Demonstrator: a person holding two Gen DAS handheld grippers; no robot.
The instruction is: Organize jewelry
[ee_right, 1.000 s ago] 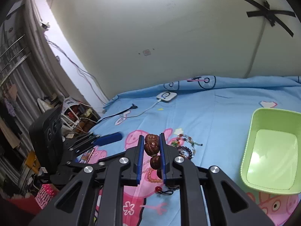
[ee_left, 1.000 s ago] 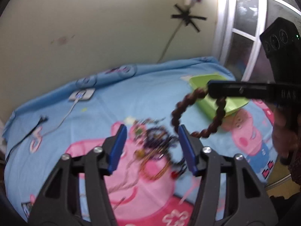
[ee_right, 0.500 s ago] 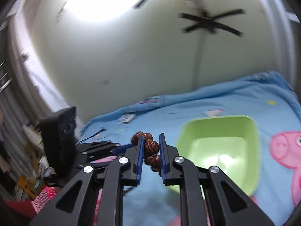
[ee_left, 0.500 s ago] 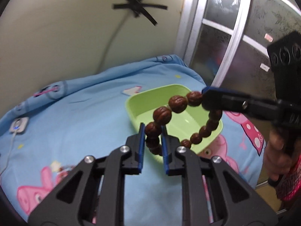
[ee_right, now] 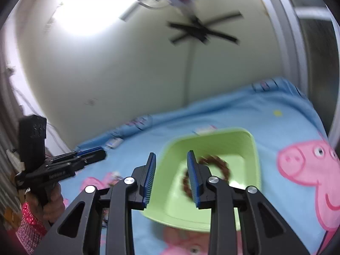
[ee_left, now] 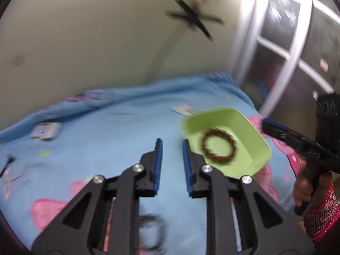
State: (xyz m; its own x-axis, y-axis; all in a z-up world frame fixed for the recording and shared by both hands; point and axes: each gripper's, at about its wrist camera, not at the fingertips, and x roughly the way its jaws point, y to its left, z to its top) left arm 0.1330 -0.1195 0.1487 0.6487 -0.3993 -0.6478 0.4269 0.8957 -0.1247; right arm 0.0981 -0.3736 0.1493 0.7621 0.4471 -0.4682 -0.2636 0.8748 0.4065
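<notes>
A brown bead bracelet (ee_left: 221, 161) lies flat inside the light green tray (ee_left: 261, 142) on the blue cartoon sheet. My left gripper (ee_left: 172, 141) hovers just left of the tray, its jaws opening with nothing between them. In the right wrist view my right gripper (ee_right: 171, 153) hangs over the tray's (ee_right: 212, 140) near left corner. Its jaws are also opening and empty, and the bracelet (ee_right: 223, 163) shows behind its right finger. Each view catches the other gripper from the side, the right gripper (ee_left: 267, 126) and the left gripper (ee_right: 99, 154), held by a hand in a red sleeve.
A blurred heap of other jewelry (ee_left: 150, 227) lies on the sheet under my left gripper. A white charger (ee_left: 44, 130) rests at the far left near the wall. A window frame (ee_left: 286, 63) stands right of the bed, past the tray.
The bracelet, gripped by both grippers half a second ago, now lies in the tray. Both grippers have opened and drawn apart. The left one has swung back to the tray's left.
</notes>
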